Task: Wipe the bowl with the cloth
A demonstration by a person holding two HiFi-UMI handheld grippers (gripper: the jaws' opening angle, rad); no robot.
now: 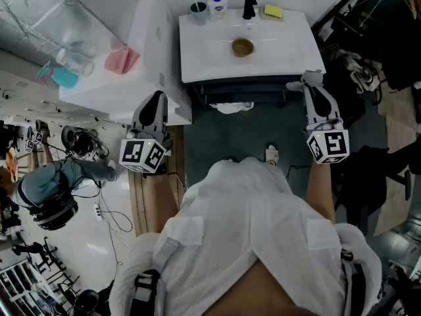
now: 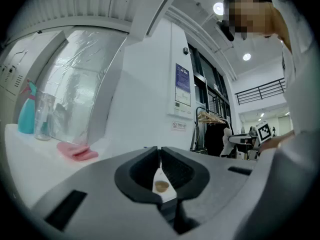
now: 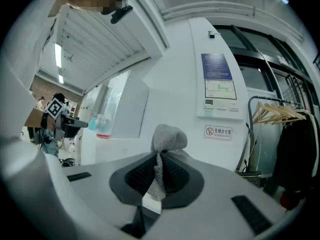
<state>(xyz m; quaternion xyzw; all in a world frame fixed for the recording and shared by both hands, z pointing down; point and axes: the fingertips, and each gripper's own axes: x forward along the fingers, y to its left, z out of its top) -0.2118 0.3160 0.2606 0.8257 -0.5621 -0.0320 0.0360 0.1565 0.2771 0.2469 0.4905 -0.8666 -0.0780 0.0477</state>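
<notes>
Bowl [image 1: 242, 47], small and brown, sits upright on the white counter [image 1: 197, 51], about midway across it and closer to its far edge. Along that far edge stand a teal cup [image 1: 198, 10], a soap bottle [image 1: 218, 4], a black faucet [image 1: 249, 4] directly beyond the bowl, and a yellow sponge [image 1: 273, 10] at the far right. Left of the counter is a lower white surface holding a pink cloth [image 1: 122, 59] and a teal spray bottle [image 1: 56, 76], with clear plastic sheeting behind them. A white rag [image 1: 231, 107] hangs under the counter's near edge, and dark equipment and cables crowd the floor on both sides.

The right gripper [image 1: 310, 84] is at the counter's near right corner, its jaws clenched on a grey cloth [image 1: 314, 79]. In the right gripper view the cloth [image 3: 168, 138] is pinched between the pads and bunches up above the tips of the right gripper [image 3: 159, 156]. The bowl lies farther in and to the left of this cloth, well apart from it, with only bare counter top between them.

The left gripper [image 1: 156, 104] is off the counter's near left corner, beside the lower white surface, with its jaws brought together on nothing. In the left gripper view the bowl [image 2: 161, 185] shows as a small shape far off through the slim gap below the tips of the left gripper [image 2: 160, 151], with the pink cloth [image 2: 76, 151] and spray bottle [image 2: 26, 115] away to the left.
</notes>
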